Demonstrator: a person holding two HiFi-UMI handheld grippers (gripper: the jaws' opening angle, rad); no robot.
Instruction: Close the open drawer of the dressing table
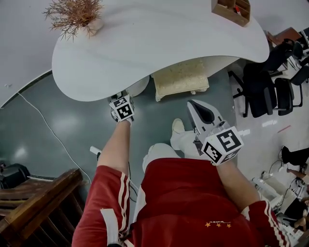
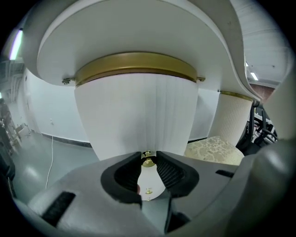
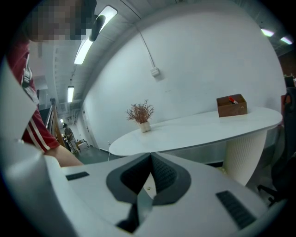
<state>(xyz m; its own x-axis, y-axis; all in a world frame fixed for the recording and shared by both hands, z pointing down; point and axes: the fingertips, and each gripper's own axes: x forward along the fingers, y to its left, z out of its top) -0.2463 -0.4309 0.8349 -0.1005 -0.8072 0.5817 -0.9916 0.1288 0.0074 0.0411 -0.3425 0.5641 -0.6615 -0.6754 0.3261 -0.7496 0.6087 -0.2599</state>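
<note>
Drawer [image 2: 134, 115] knob [image 2: 148, 162] pinched by the left hand-held gripper [image 2: 148, 157].
Right hand-held gripper [image 3: 151, 157] is held well back from the surface [image 1: 159, 43], jaws closed and empty.

Left gripper view: the left gripper [image 2: 148, 156] covers both sides of the gold knob [image 2: 148, 162] at 6 o'clock with its jaw tips. No drawer outline can be made out on the ribbed white front.

Head view: only its marker cube [image 1: 121, 108] shows. The jaws and the drawer are hidden under the dressing table [image 1: 159, 43] top. The wooden box [image 1: 231, 9] at 1 o'clock and the dried plant [image 1: 75, 14] at 11 are cut by the top edge.
</note>
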